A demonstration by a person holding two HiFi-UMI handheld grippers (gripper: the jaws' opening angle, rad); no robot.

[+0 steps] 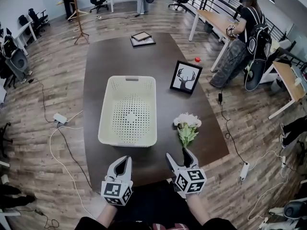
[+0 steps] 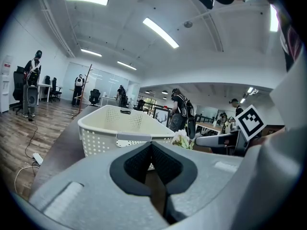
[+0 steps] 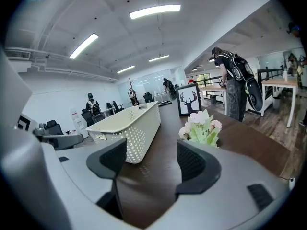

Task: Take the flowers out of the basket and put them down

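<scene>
The cream perforated basket (image 1: 127, 110) stands empty in the middle of the dark table (image 1: 115, 56). A small bunch of white and pink flowers (image 1: 187, 125) lies on the table just right of the basket, with its stems toward me. My right gripper (image 1: 178, 153) is open at the stem end, and nothing sits between its jaws. In the right gripper view the flowers (image 3: 204, 128) show just beyond the right jaw, with the basket (image 3: 132, 123) to the left. My left gripper (image 1: 123, 161) hovers near the table's front edge, shut and empty, facing the basket (image 2: 120, 126).
A framed deer picture (image 1: 186, 76) stands behind the flowers. Another frame (image 1: 142, 38) lies at the far end, and a small red object (image 1: 197, 59) sits near the right edge. A person (image 1: 242, 37) leans over a desk at the right. Cables run over the floor.
</scene>
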